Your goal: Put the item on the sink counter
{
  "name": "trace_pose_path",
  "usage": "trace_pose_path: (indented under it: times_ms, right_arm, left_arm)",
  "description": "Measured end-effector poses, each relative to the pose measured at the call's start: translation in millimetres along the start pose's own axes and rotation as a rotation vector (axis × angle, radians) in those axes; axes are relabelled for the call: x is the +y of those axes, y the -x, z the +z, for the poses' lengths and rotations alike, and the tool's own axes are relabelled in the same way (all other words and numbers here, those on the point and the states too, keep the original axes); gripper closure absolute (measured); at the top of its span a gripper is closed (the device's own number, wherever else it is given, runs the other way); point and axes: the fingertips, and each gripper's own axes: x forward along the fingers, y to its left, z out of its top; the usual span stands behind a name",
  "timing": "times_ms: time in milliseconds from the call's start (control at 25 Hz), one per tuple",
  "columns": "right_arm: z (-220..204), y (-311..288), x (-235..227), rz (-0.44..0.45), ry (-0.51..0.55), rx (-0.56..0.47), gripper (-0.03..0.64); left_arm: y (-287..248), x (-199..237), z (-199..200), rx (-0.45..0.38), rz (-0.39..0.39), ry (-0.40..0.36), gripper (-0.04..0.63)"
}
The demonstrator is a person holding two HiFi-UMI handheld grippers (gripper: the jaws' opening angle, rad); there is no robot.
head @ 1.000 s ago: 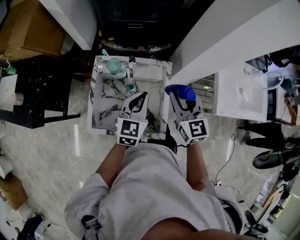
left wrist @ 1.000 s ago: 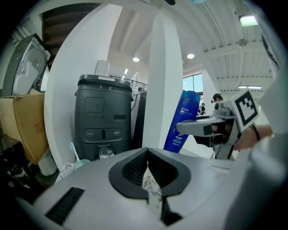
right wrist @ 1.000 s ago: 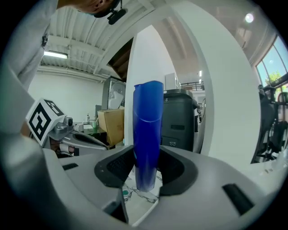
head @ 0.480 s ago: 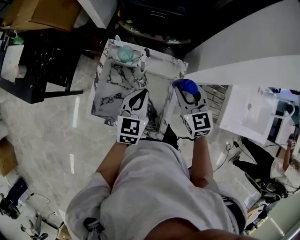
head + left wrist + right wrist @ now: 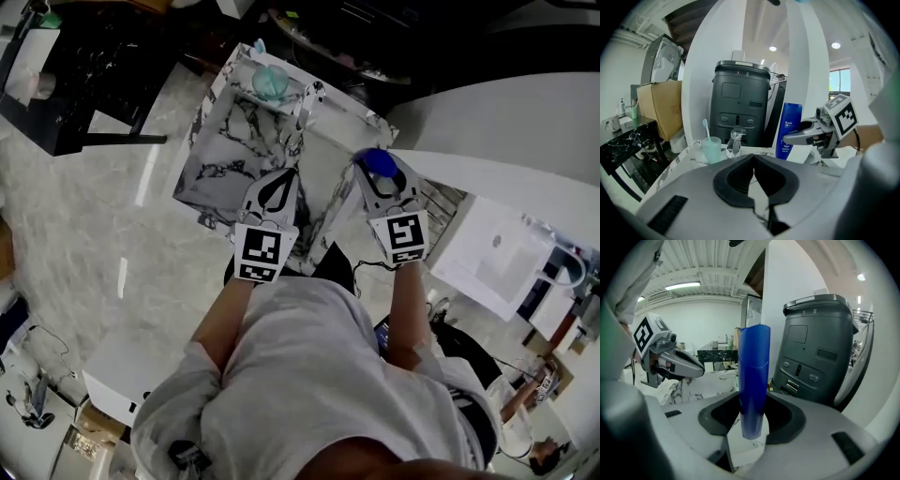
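A blue bottle [image 5: 378,163] stands upright between my right gripper's [image 5: 380,178] pads, which are shut on it, above the right front corner of the marble sink counter [image 5: 220,169]. In the right gripper view the bottle [image 5: 753,380] fills the gap between the jaws. From the left gripper view the same bottle [image 5: 789,131] shows its white label, with the right gripper [image 5: 806,136] around it. My left gripper [image 5: 287,176] is shut and holds nothing, over the counter's front edge beside the basin.
A faucet [image 5: 305,103] and a teal cup with a toothbrush [image 5: 269,80] stand at the counter's back. A dark grey machine [image 5: 740,103] rises behind it. A white wall [image 5: 506,122] runs to the right, and a black marble table [image 5: 75,75] stands at the left.
Both grippers have sunk toward the counter's front edge, the right one still holding the blue bottle. The head view has swung, so the counter now sits higher and tilted.
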Motion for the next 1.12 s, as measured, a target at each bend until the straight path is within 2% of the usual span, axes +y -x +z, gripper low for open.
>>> trace_pose_path:
  times_ms: [640,1120]
  right_arm:
    - [-15.4,-49.4,6.5,0.203,0.116,0.031,0.459]
    - [-27.3,-76.7,5.2,0.292,0.185,0.073,0.458]
  left_arm:
    - [6.8,12.4,-23.9,0.004,0.196,0.131,0.584]
    - [23.5,18.5,-37.2,-0.010,0.323,0.220,0.586]
